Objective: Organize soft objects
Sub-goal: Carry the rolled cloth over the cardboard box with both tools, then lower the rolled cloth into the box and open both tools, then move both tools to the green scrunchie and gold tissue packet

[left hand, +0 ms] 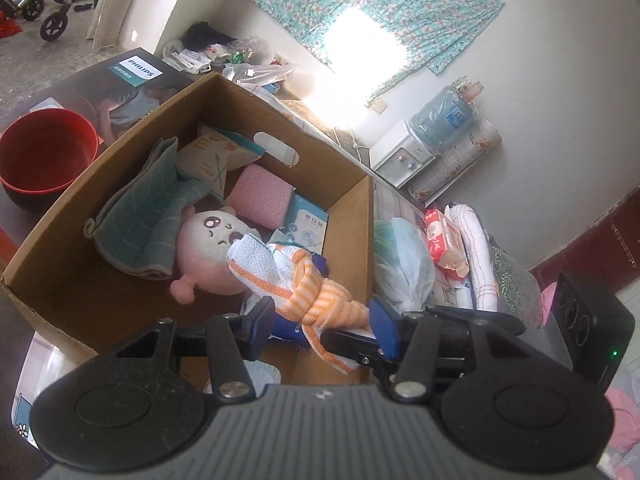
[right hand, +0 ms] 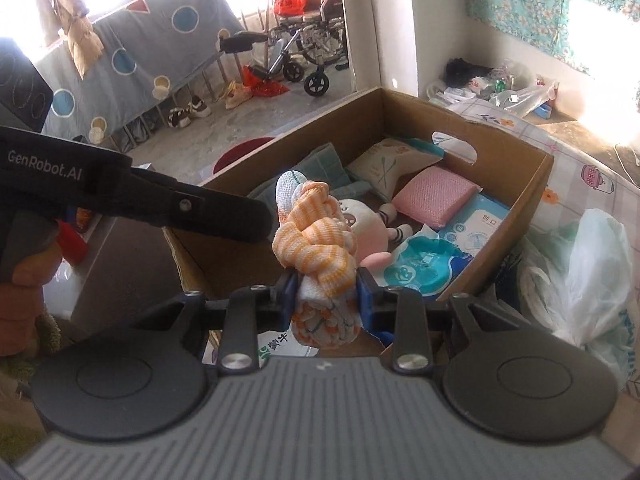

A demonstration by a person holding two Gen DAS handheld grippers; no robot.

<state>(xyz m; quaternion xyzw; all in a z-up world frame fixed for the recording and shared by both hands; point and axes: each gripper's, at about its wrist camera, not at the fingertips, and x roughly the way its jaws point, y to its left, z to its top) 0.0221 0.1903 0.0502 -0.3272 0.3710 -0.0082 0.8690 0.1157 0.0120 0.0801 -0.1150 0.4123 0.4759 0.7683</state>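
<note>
- The left tool point(left hand: 324, 326) is standing open around the knotted orange-and-white cloth point(left hand: 296, 280).
- A pink plush doll point(left hand: 208, 244) and a green towel point(left hand: 148, 216) are lying in the cardboard box point(left hand: 352, 216).

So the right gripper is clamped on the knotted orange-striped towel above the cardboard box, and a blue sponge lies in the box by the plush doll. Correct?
Not quite: the sponge is pink, not blue, as the right wrist view shows. The rest holds: the right gripper clamps the knotted towel above the cardboard box, near the plush doll.
</note>
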